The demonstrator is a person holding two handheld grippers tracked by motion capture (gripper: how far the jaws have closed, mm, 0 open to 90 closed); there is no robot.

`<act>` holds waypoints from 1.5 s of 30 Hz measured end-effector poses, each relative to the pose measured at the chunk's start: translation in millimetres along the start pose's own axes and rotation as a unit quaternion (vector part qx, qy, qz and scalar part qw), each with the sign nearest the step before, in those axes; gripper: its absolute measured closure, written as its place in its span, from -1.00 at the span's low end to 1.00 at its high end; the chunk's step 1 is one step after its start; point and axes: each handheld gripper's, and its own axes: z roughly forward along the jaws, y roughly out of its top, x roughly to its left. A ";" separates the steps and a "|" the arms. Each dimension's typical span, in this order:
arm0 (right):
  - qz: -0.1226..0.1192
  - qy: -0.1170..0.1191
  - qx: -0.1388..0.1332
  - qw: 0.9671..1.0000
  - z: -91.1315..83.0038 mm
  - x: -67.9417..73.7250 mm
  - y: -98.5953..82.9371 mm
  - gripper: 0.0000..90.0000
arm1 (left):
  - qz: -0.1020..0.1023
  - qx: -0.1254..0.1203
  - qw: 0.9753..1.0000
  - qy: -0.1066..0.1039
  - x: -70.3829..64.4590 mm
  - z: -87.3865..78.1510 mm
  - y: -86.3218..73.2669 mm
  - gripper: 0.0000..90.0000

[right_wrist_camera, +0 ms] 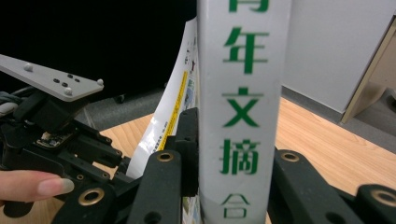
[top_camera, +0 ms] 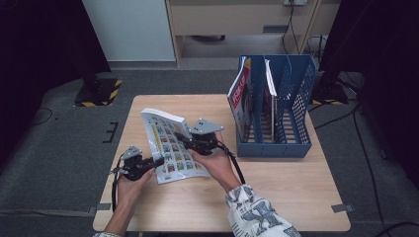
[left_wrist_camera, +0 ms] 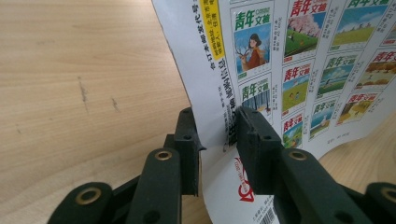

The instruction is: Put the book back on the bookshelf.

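Magazine with white glossy cover [top_camera: 170, 143] is lifted off the wooden tabletop [top_camera: 276, 187], both tools clamped on it, left tool [top_camera: 157, 161] and right tool [top_camera: 182, 139]; blue plastic file rack [top_camera: 291, 113] at 2 o'clock awaits.

The magazine [top_camera: 170, 144] sits on the surface [top_camera: 276, 197], left of centre, its far end raised off the wood. The left gripper [top_camera: 157, 161] is at the magazine's near left corner, 1 jaw on each side of the cover edge. The right gripper [top_camera: 182, 140] is at the magazine's right side, its 2 jaws around the spine. The file rack [top_camera: 291, 106] stands at the far right of the surface, right of the magazine, with 2 magazines upright in its left compartments.
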 end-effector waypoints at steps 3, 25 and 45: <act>0.000 0.001 0.001 1.000 -2.5 -1.1 -0.7 0.61 | 0.012 -0.001 1.000 0.006 -2.6 -0.6 0.6 0.54; 0.008 0.012 -0.015 1.000 -11.6 -10.2 -0.7 0.61 | 0.066 -0.022 0.997 0.036 -3.3 -4.6 11.2 0.58; 0.010 0.044 -0.015 0.999 -10.6 -12.7 -11.9 0.36 | 0.094 -0.033 0.994 0.037 -10.4 -7.3 11.3 0.58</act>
